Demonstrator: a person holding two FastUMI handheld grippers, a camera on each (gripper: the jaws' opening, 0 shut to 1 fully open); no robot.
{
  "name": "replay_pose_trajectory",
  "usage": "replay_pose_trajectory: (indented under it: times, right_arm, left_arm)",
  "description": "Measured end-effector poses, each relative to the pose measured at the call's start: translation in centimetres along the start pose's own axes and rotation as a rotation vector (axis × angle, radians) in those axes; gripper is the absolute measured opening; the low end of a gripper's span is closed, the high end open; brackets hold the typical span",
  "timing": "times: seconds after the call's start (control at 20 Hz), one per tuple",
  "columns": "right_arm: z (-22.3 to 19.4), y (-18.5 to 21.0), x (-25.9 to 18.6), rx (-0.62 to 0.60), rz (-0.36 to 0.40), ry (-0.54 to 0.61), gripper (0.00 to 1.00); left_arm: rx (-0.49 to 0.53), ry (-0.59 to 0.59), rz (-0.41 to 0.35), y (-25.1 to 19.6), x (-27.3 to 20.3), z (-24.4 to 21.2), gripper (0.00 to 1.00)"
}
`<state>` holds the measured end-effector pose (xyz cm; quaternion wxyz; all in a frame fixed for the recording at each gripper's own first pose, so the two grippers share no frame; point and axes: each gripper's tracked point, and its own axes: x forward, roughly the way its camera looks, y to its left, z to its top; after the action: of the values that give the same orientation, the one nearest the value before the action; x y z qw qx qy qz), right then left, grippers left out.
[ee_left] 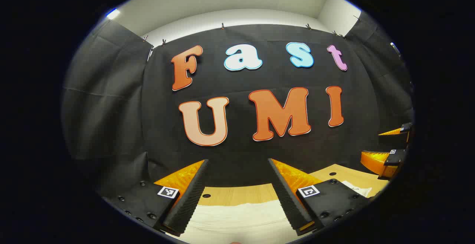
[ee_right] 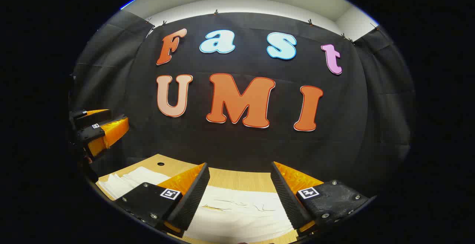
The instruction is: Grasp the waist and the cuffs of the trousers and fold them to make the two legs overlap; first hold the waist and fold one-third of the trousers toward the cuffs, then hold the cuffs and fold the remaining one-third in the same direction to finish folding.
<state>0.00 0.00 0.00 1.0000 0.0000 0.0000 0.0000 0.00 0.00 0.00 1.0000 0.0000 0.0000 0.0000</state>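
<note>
Left gripper (ee_left: 237,173): jaws wide apart, nothing between them, held above the table (ee_left: 241,194). White trousers (ee_left: 237,218) lie flat on the wood below it, running rightward under the right gripper (ee_right: 239,175). Right gripper's jaws also spread wide, gripping nothing, with the trousers (ee_right: 241,210) spread on the table (ee_right: 237,179) beneath.

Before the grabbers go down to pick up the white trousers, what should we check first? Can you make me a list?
1. Left gripper open: ok.
2. Right gripper open: ok.
3. Both grippers empty, above the trousers: ok.
4. Trousers lying on the table: ok.
5. Trousers flat: not ok, some wrinkles.
6. Which end is the waist, which the cuffs: cannot tell.
</note>
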Motion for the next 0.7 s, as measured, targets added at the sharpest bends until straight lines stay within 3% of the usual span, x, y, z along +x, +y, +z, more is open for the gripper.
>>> replay_pose_trajectory:
  times: [0.7]
  right_arm:
    - [-0.2, -0.38, -0.34, -0.008, 0.004, 0.004, 0.99]
  left_arm:
    - [0.011, 0.021, 0.011, 0.09, -0.29, -0.2, 1.0]
